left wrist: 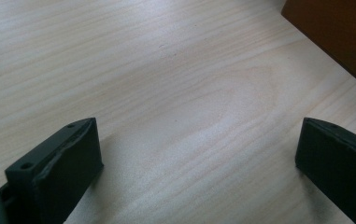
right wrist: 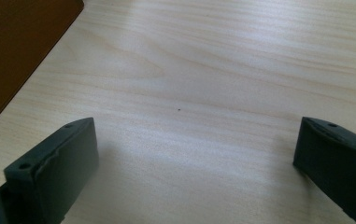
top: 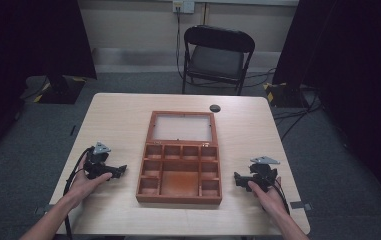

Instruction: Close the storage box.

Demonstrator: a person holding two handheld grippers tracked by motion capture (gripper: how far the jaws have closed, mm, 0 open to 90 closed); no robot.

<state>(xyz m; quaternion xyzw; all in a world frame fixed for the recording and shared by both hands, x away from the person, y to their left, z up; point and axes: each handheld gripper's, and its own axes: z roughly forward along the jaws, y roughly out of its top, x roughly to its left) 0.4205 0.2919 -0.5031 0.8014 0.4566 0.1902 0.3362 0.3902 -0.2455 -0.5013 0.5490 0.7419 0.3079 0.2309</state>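
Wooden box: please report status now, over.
Left gripper and right gripper open, empty. Wooden box lies open between them, untouched. Nothing in the way.

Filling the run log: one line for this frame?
left gripper: open, empty | right gripper: open, empty | wooden box: lid open, between them

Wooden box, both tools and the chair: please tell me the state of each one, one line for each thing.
wooden box: open, lid laid back flat on the table, compartments look empty.
lid: lies flat beyond the tray, pale panel facing up.
left tool: open, nothing between the jaws, beside the box on the table.
right tool: open, nothing between the jaws, beside the box.
folding chair: unfolded, unoccupied.
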